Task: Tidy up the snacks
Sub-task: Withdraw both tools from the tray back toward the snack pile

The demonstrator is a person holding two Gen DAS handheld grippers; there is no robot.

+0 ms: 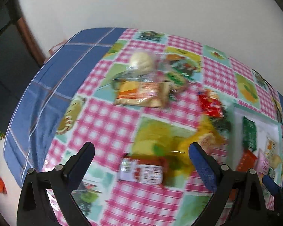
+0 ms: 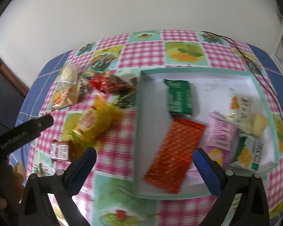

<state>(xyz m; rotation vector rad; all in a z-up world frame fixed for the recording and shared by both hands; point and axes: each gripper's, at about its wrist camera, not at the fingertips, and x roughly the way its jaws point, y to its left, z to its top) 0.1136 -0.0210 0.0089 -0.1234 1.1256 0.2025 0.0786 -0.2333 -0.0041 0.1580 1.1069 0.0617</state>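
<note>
Left gripper (image 1: 141, 146): released, fingers wide apart and empty, hovering over a small red-and-white packet (image 1: 141, 171) on the worktop (image 1: 107, 120).
Right gripper (image 2: 144, 151): released, empty, above the near edge of the tray.
Worktop: pink-checked cloth with fruit panels over blue fabric.
Tray (image 2: 198, 71): white with mint rim, on the right side of the worktop.
Tray contents: orange-red packet (image 2: 174, 150), green packet (image 2: 179, 97), pink packet (image 2: 219, 133), small pale packets by the right wall.
Loose snacks: yellow bag (image 2: 96, 122) left of the tray; red packet (image 2: 109, 82) behind it; clear bag of pale biscuits (image 2: 68, 73) at far left.
Blur: labels unreadable.
</note>
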